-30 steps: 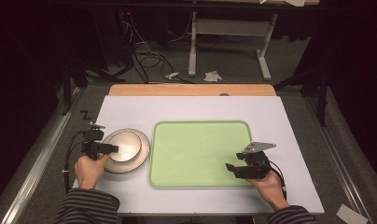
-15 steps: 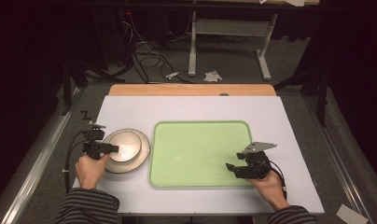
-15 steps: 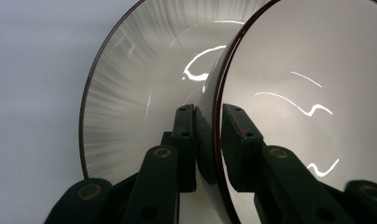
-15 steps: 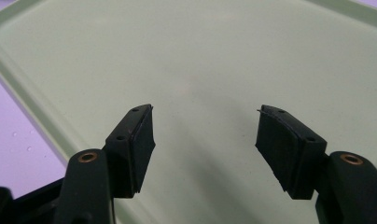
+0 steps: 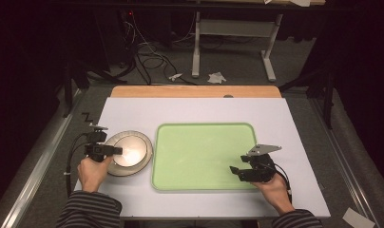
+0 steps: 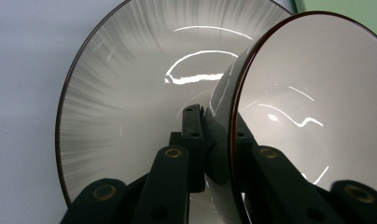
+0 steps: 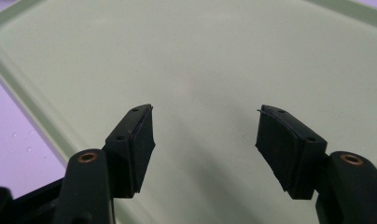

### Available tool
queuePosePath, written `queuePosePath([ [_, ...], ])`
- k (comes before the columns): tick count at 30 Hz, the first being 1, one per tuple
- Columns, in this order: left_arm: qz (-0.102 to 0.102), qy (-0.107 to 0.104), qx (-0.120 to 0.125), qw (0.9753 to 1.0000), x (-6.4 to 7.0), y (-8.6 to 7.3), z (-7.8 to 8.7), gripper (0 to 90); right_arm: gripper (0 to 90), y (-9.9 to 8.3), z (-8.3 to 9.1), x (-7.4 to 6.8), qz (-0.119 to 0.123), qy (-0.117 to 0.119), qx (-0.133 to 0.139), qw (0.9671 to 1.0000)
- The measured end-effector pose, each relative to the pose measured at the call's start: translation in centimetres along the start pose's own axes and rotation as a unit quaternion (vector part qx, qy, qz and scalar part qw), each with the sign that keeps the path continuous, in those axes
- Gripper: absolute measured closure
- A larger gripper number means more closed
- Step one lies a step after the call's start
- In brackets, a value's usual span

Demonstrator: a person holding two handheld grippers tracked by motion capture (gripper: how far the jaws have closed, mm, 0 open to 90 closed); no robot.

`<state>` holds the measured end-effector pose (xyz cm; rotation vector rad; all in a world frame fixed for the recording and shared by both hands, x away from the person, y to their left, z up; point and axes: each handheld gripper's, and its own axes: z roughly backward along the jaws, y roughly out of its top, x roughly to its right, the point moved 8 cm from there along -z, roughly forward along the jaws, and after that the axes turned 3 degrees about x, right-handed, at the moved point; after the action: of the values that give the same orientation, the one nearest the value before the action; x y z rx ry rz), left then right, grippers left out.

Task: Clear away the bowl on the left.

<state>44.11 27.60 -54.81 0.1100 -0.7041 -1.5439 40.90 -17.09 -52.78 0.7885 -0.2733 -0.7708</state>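
I have the left gripper [image 6: 213, 140] clamped on the near rim of a small glossy white bowl with a dark red-brown edge [image 6: 317, 107], and that thin-edge grip is what worries me most. The glaze is slick and the jaws bite only a narrow strip of wall, so any quick turn of my wrist could let the bowl pivot or slide out. It sits tilted inside a larger glossy plate with grey radial streaks and a dark rim [image 6: 126, 88], so a slip would likely knock ceramic on ceramic, or drag the plate along the white bench [image 5: 195, 111]. In the high view the stacked dishes [image 5: 129, 153] lie just left of the pale green rectangular plastic tray [image 5: 204, 154], apart from it, I think, though the gap is slight.

My left hand [image 5: 92, 172] rests low at the plate's near-left side, gripper pointing toward the tray. The right gripper [image 7: 205, 140] has its jaws spread wide and empty, hovering over the tray's near-right corner, with my right hand [image 5: 275, 187] angled inward from the bench's front edge.
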Motion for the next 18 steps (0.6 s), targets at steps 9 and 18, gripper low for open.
queuePosePath([
  [9,-0.006,0.001,0.012,0.9999,0.0,0.2,0.5,82.4,38.2,0.1,0.2,0.0,-0.002,-0.001,0.002,1.0],
  [18,-0.01,0.004,0.051,0.9987,0.2,0.9,2.3,82.4,38.3,0.1,0.4,0.1,-0.002,-0.003,0.008,1.0],
])
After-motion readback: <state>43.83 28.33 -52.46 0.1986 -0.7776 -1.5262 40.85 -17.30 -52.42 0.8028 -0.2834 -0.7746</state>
